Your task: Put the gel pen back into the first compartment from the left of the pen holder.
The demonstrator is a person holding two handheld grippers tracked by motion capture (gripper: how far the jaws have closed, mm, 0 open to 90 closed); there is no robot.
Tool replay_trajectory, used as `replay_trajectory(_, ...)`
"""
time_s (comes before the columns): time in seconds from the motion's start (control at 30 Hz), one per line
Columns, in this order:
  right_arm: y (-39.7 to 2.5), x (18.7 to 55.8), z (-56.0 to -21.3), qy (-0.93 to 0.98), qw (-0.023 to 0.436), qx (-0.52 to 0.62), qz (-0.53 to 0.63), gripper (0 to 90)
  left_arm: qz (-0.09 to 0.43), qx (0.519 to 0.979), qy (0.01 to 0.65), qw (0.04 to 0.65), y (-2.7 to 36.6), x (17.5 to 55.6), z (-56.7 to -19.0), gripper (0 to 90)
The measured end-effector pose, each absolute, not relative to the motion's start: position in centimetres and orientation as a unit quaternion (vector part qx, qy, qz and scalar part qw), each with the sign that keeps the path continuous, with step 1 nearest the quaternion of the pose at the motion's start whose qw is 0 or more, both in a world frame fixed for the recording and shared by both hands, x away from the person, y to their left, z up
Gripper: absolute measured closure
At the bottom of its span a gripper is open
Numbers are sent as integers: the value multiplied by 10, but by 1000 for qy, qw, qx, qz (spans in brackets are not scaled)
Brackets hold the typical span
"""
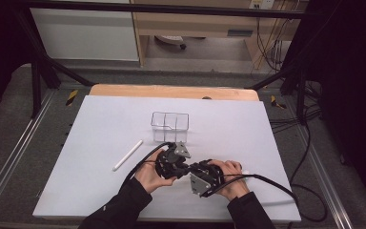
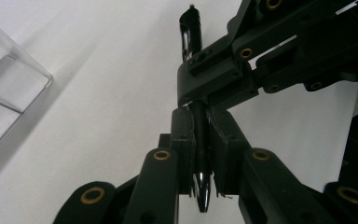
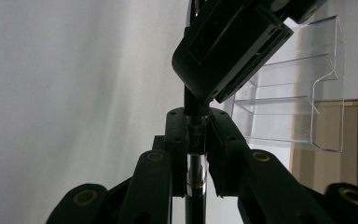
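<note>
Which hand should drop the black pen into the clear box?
Probably left. Both grippers clamp the black pen, but the left gripper sits nearer the clear box than the right gripper.

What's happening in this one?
A person at a white table holds a hand-held gripper in each hand. Both the left hand-held gripper and the right hand-held gripper are shut on one black pen, held between them near the clear organizer. A white pen lies untouched to the left.
</note>
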State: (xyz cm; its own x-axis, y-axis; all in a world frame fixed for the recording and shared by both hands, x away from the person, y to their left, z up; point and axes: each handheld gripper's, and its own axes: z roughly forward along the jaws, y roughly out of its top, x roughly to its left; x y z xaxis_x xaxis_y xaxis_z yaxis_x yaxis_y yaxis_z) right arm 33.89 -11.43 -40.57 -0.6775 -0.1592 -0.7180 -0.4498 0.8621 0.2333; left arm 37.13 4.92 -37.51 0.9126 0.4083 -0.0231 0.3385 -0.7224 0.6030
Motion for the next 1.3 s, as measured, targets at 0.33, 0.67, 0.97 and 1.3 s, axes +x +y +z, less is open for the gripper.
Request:
replay_trajectory(0.33,-115,339,-405,898,357,-164,198,796,72,924,191,323,57,368,-376,711)
replay_trajectory(0.67,-123,350,-398,907,357,-121,186,796,114,908,199,349,96,366,-385,473)
replay_trajectory(0.97,-129,357,-392,911,353,-84,195,796,134,892,235,363,135,362,-403,264)
replay_trajectory(1.3,-132,363,-382,911,334,-5,244,796,142,876,275,371,171,357,-417,137)
